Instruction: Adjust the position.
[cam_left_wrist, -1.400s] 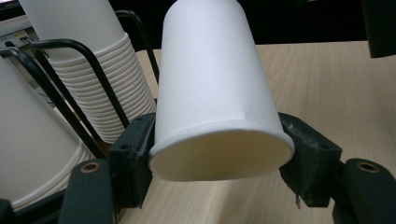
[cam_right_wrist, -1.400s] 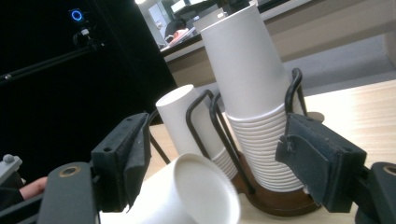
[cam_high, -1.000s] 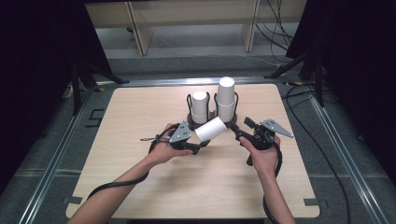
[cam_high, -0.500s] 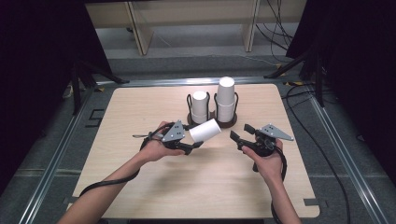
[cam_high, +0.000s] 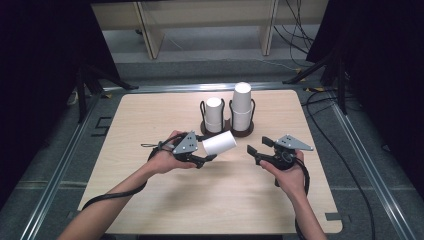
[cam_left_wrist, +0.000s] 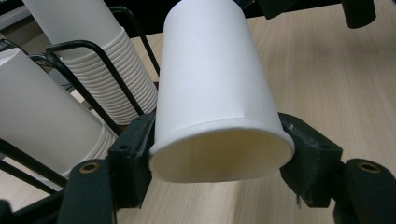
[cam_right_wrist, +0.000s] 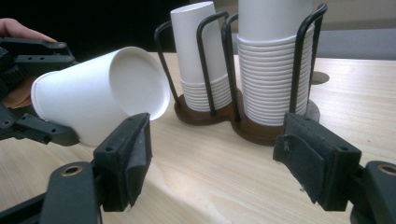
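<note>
A: Status of the left hand-held gripper (cam_high: 209, 158)?

B: Its jaws pinch a single paper cup (cam_high: 219, 143) near the rim; the cup lies on its side, clear of the table (cam_high: 150, 120), just in front of the wire cup holder (cam_high: 227, 127).

A: The right hand-held gripper (cam_high: 255, 152)?

B: Spread, holding nothing, to the right of the cup.

A: Holder contents?

B: Two upturned stacks: a shorter left stack (cam_high: 214, 114) and a taller right stack (cam_high: 241, 106).

A: Current step?

B: Probably a handover. The next move calls for the right jaws to close on the cup's base end.

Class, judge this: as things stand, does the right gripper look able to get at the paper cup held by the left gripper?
Probably yes. The right gripper is open and faces the paper cup, with bare table between; the left gripper clamps only near the rim.
</note>
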